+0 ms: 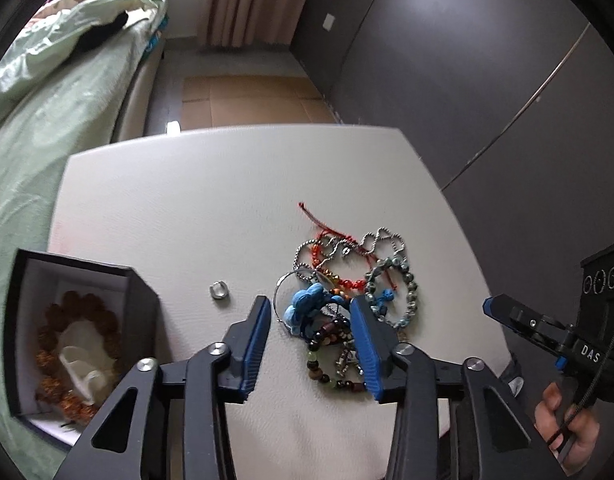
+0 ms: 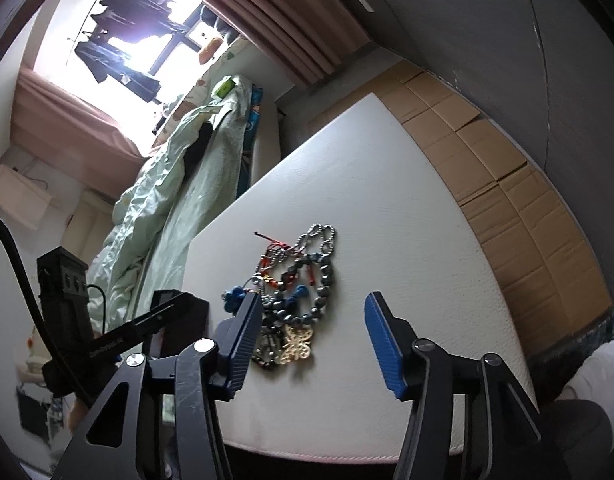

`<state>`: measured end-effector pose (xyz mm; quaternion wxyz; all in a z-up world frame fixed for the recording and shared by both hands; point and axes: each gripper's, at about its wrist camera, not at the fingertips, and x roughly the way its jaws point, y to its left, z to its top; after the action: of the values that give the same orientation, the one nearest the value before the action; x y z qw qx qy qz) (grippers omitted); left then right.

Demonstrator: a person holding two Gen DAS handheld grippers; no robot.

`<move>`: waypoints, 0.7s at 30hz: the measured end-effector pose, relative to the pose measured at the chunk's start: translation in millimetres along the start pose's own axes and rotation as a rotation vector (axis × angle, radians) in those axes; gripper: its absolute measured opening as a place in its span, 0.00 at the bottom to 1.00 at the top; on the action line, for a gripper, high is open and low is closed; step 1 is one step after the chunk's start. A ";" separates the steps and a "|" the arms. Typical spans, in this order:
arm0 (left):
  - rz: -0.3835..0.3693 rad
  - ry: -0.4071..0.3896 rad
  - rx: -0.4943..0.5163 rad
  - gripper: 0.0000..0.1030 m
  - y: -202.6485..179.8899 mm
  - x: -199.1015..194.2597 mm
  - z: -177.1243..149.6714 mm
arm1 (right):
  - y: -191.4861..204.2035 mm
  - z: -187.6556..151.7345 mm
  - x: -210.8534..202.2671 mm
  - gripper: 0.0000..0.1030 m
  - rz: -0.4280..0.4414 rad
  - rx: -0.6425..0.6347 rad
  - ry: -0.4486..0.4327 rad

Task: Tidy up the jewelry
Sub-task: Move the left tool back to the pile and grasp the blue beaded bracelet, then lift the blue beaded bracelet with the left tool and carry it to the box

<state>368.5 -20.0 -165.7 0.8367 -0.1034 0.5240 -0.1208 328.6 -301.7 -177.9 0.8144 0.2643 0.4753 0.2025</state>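
A tangled pile of jewelry (image 1: 343, 280) lies on the white table (image 1: 187, 208): a silver chain, red cord bracelet, grey-green bead bracelet, blue knotted piece and dark bead bracelet. My left gripper (image 1: 311, 320) is open, its jaws straddling the near part of the pile above the blue piece and dark beads. A small silver ring (image 1: 218, 290) lies alone to the left. An open dark box (image 1: 73, 336) at the left edge holds a brown bead bracelet. My right gripper (image 2: 311, 320) is open and empty, hovering just right of the pile (image 2: 295, 280).
A bed with green bedding (image 1: 47, 120) runs along the table's left side. Cardboard sheets (image 1: 247, 100) cover the floor beyond the table. A dark wardrobe wall (image 1: 467, 80) stands to the right. The right gripper's body (image 1: 567, 340) shows at the left wrist view's right edge.
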 end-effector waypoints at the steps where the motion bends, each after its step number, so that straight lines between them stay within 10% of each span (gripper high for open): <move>1: -0.001 0.008 -0.002 0.33 0.2 3.5 1.7 | -1.5 -0.2 3.3 0.46 -0.002 0.005 0.008; 21: -0.066 0.042 0.026 0.12 -6.6 14.6 3.2 | 4.9 6.2 54.1 0.32 -0.055 0.011 0.112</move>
<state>376.9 -30.6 -174.9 0.8223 -0.1070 0.5363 -0.1573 358.9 -267.9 -208.5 0.7902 0.2440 0.5284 0.1920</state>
